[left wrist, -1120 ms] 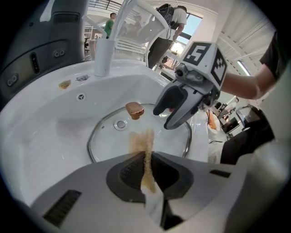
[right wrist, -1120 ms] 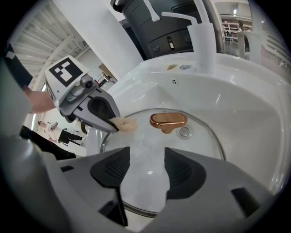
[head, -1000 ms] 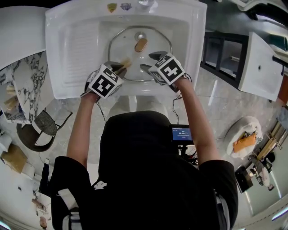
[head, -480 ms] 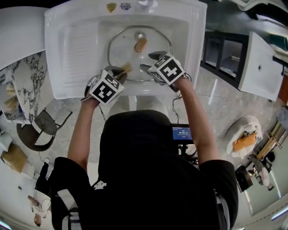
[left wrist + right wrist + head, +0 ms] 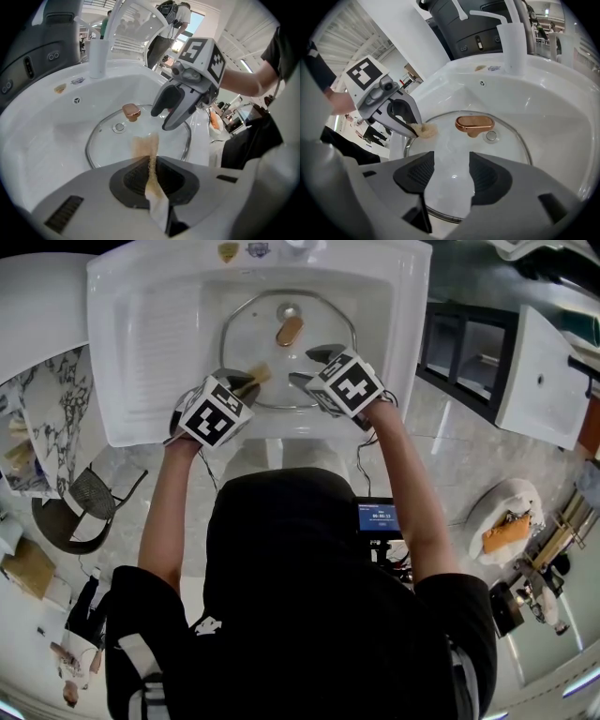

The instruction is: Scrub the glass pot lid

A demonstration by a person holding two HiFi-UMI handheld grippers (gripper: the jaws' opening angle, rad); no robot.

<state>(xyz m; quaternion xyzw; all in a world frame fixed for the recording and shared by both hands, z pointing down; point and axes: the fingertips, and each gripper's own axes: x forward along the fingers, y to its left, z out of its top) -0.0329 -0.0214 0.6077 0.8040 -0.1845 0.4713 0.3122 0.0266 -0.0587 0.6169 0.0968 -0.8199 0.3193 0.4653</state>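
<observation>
Since a second before, my left claw (image 5: 240,382) had slid a touch toward the near rim of the sink and come back, carrying the tan scrub pad (image 5: 255,373) with it across the glass. The right claw (image 5: 312,367) had kept its place.

The glass pot lid (image 5: 272,357) lay flat in the bowl of the white sink (image 5: 150,343), with its copper-coloured knob (image 5: 290,331) facing up and a small round vent (image 5: 491,136) just beside the knob. My left claw was closed tight on the pad, which stuck out past the tips and rested on the lid's near left part, inside the metal rim.

My right claw stood wide open over the near right part of the lid. Its own view showed only bare glass and the lid's rim between the jaws, with nothing pinched. Whether its tips touched the glass I could not tell.

Both claws pointed down into the bowl, close beside each other but apart. A white tap (image 5: 97,58) rose at the far edge of the sink.
</observation>
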